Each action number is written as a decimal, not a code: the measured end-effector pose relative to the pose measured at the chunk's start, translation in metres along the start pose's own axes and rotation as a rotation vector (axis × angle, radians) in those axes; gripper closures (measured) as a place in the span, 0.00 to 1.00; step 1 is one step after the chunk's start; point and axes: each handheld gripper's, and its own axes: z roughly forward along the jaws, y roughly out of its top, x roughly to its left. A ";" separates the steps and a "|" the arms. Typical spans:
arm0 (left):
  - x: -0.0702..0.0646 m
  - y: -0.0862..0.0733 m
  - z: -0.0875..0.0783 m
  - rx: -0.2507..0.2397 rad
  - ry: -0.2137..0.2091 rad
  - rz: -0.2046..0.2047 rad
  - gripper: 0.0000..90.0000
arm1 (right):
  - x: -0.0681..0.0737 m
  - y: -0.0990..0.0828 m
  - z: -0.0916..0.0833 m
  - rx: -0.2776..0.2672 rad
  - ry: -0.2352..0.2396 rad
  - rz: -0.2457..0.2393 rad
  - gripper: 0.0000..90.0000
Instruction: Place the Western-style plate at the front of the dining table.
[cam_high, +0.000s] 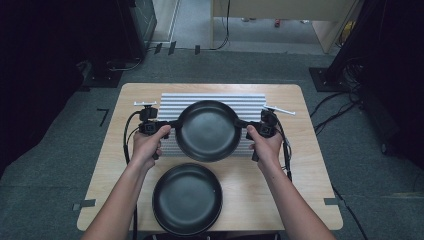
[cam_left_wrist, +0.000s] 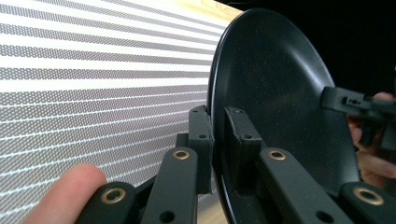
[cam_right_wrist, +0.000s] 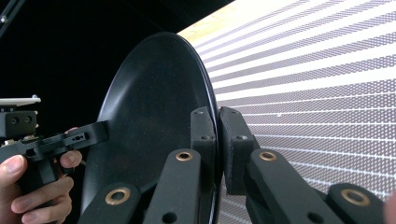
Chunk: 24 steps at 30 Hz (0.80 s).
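Observation:
A black plate (cam_high: 207, 131) hangs level over a grey-and-white striped mat (cam_high: 172, 104), held at both sides. My left gripper (cam_high: 174, 123) is shut on its left rim, and my right gripper (cam_high: 242, 123) is shut on its right rim. In the left gripper view the plate (cam_left_wrist: 280, 93) stands edge-on between the jaws of my left gripper (cam_left_wrist: 218, 135), with the other gripper (cam_left_wrist: 359, 105) beyond. The right gripper view has the plate (cam_right_wrist: 149, 112) clamped in my right gripper (cam_right_wrist: 217, 135). A second black plate (cam_high: 187, 199) lies on the table near the front edge.
The wooden table (cam_high: 310, 165) has bare room left and right of the plates. Two small white parts (cam_high: 280, 109) (cam_high: 144, 103) lie by the mat's far corners. Cables (cam_high: 287, 150) trail from both grippers. Dark stands and floor cables surround the table.

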 end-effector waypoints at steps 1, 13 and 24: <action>0.002 0.002 0.005 0.008 0.008 -0.006 0.92 | -0.004 0.001 0.003 0.000 -0.002 0.006 0.95; 0.025 0.023 0.059 0.057 0.083 -0.076 0.90 | -0.039 0.015 0.038 -0.011 -0.080 0.096 0.95; 0.044 0.029 0.087 0.074 0.128 -0.115 0.90 | -0.059 0.019 0.063 -0.017 -0.124 0.144 0.94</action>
